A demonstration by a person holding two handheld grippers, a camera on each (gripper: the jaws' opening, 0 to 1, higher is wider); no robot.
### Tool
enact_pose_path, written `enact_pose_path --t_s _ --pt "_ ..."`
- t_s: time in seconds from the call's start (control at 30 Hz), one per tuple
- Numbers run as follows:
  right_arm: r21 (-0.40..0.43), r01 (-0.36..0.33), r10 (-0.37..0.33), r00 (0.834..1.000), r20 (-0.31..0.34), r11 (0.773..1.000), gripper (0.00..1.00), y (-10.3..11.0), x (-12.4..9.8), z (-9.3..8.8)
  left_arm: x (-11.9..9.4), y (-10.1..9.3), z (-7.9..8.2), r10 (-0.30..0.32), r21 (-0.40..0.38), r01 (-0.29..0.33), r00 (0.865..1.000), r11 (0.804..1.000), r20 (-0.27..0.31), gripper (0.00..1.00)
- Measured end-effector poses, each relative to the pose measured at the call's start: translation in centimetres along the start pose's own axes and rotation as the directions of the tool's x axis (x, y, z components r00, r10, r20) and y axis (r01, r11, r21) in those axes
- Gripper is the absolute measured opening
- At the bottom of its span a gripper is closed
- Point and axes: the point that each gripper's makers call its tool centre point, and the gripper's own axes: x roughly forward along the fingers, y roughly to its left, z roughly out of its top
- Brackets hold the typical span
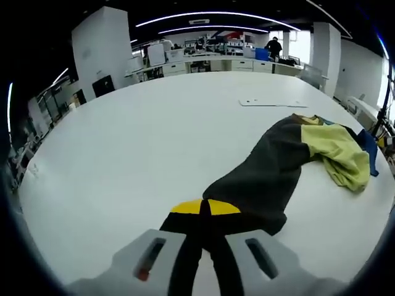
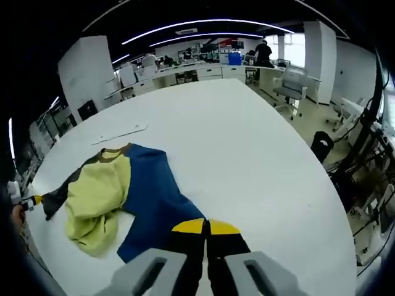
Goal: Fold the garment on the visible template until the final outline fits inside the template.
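Left gripper (image 1: 206,213): jaws together at bottom centre of left gripper view, yellow-tipped, clamped on dark edge of the garment (image 1: 271,166). Garment stretched from jaws toward right of frame; dark grey panel nearest, pale yellow-green fabric bunched at right, blue scrap at far right edge. Lying on white table (image 1: 136,142). Thin white template sheet (image 1: 271,102) flat on table beyond garment, upper right, apart from it.

Right gripper (image 2: 205,226): jaws together at bottom centre of right gripper view, closed on blue part of garment (image 2: 145,191). Yellow-green portion crumpled lower left, dark sleeve reaching left edge. Left gripper (image 2: 24,201) at far left edge on that sleeve. Template sheet (image 2: 120,134) upper left, beyond garment. Office chair (image 2: 290,86) upper right, beside table (image 2: 247,142).
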Motion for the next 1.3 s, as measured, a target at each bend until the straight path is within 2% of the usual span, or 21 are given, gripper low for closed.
enact_pose_path --t_s 0.1,0.2,0.27,0.6,0.83,0.9,0.93,1.03,1.13,1.17,1.2,1.3 --pt "-0.001 0.017 -0.017 1.0 -0.003 1.0 0.0 -0.6 0.3 0.2 0.3 0.4 -0.2 0.0 -0.015 0.0 1.0 1.0 -0.008 0.0" --pt "0.05 0.04 -0.039 0.999 -0.017 0.998 0.0 -1.3 0.6 -0.1 0.8 1.1 -0.4 0.012 -0.002 -0.012 1.0 1.0 -0.025 0.0" --pt "0.025 0.059 -0.058 0.998 -0.019 0.998 0.0 -1.6 0.7 -0.2 1.0 1.9 -0.5 0.039 0.012 -0.039 0.999 0.999 -0.033 0.0" --pt "-0.027 0.088 -0.089 0.996 -0.029 0.996 0.0 -2.6 1.3 0.1 1.5 3.7 -0.1 0.067 -0.019 -0.068 0.997 0.998 -0.03 0.0" --pt "-0.134 0.078 -0.084 0.996 -0.043 0.988 0.0 -1.9 1.5 -0.6 1.4 3.3 0.0 0.068 -0.012 -0.068 0.997 0.998 -0.022 0.01" --pt "-0.153 0.075 -0.082 0.996 -0.039 0.985 0.03 -1.6 1.3 -0.6 1.1 2.8 0.3 0.058 -0.015 -0.058 0.998 0.998 -0.002 0.12" --pt "-0.169 0.072 -0.08 0.996 -0.043 0.983 0.07 -1.5 1.2 -0.7 1.0 2.6 0.4 0.052 -0.015 -0.052 0.999 0.999 0.0 0.2" --pt "-0.238 0.053 -0.064 0.997 -0.037 0.97 0.23 -0.4 0.7 -0.5 0.4 1.4 0.9 0.022 0.021 -0.022 1.0 1.0 0.023 0.33" --pt "-0.267 -0.05 0.037 0.998 -0.052 0.962 0.31 2.4 0.3 -1.0 -0.3 -0.2 1.7 -0.02 0.04 0.017 0.998 0.999 0.061 0.47" --pt "-0.275 -0.063 0.05 0.997 -0.056 0.959 0.35 2.9 0.3 -1.3 -0.5 -0.7 1.9 -0.033 0.052 0.029 0.997 0.998 0.073 0.51" --pt "-0.298 -0.1 0.082 0.994 -0.074 0.949 0.37 3.8 0.1 -1.7 -0.9 -1.3 2.1 -0.05 0.066 0.045 0.995 0.997 0.088 0.54" --pt "-0.315 -0.138 0.115 0.989 -0.09 0.939 0.42 5.3 -0.3 -2.6 -1.6 -2.5 2.7 -0.086 0.085 0.076 0.989 0.993 0.119 0.63"
